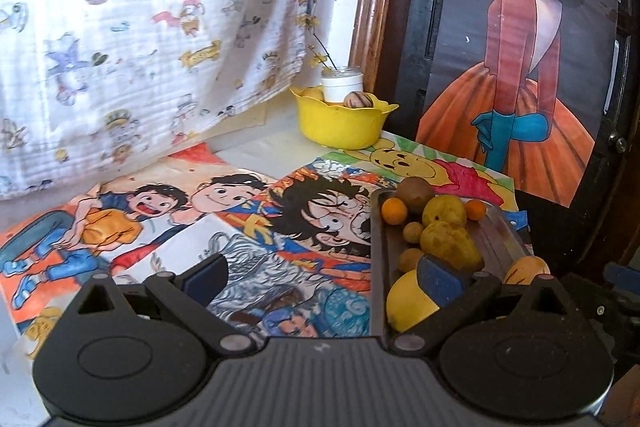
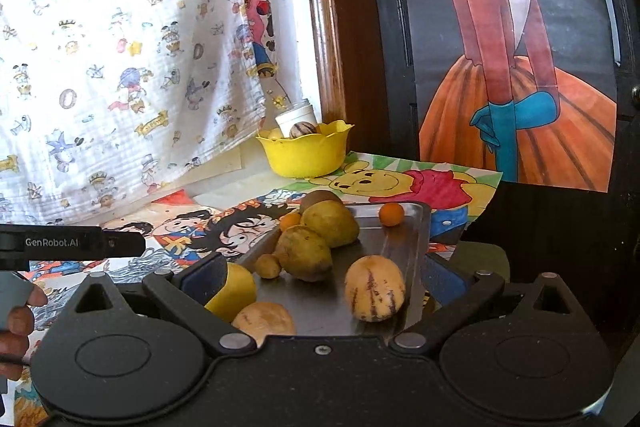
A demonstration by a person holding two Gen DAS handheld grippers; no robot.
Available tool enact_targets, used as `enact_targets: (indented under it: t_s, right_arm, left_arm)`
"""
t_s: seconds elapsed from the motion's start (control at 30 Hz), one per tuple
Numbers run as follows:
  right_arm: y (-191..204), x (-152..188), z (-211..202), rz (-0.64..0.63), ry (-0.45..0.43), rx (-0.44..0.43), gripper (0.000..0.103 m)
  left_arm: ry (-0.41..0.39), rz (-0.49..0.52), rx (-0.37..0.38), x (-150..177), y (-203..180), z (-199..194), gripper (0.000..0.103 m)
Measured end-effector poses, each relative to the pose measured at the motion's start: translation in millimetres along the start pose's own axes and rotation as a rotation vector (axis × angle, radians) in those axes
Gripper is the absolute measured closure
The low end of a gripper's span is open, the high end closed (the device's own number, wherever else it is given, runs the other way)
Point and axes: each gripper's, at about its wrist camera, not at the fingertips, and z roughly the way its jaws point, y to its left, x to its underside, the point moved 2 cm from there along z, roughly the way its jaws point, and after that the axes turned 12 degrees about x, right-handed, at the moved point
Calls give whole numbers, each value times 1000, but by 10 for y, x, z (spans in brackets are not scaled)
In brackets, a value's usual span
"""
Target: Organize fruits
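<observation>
Several fruits lie on the flat metal tray [image 2: 404, 227], near the scalloped yellow plastic bowl [image 2: 306, 153]. Both the left gripper [image 1: 324, 271] and right gripper [image 2: 320, 277] hover spread wide, empty. Probable step: selection; next, close on the striped yellow melon-like fruit [image 2: 375, 287].

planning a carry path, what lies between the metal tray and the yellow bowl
Only flat cartoon drawings between tray and bowl; nothing standing, clearest in the right wrist view.

both the left tool [image 1: 322, 273] and right tool [image 2: 322, 277] gape wide, holding nothing.
</observation>
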Motion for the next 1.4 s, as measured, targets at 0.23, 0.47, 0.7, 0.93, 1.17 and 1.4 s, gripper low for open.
enact_targets:
  t_s: [0.23,0.47,0.7,0.93,1.17,1.4]
  right_arm:
    - [105,20,-223,-9,-34,17,1]
    - [166,64,-422,-25,-65,40,1]
    - [260,187,-528,-58,-62,28,1]
    - [295,295,-564,-60,-41,10,1]
    - [313,352,-593,-54,-26,-4,1]
    - [312,375,-604,-52,-19,-12,1]
  left_arm:
    - [-40,-2,-13,99,72,-262,0]
    - [-66,5,-19,206,119,-479,0]
    - [-75,21,-34,333,137,-656,0]
    - [-60,38,-50,476,162,-739,0]
    - [-49,43,-64,560,194,-790,0]
    - [-47,54,-74,591,185,-810,0]
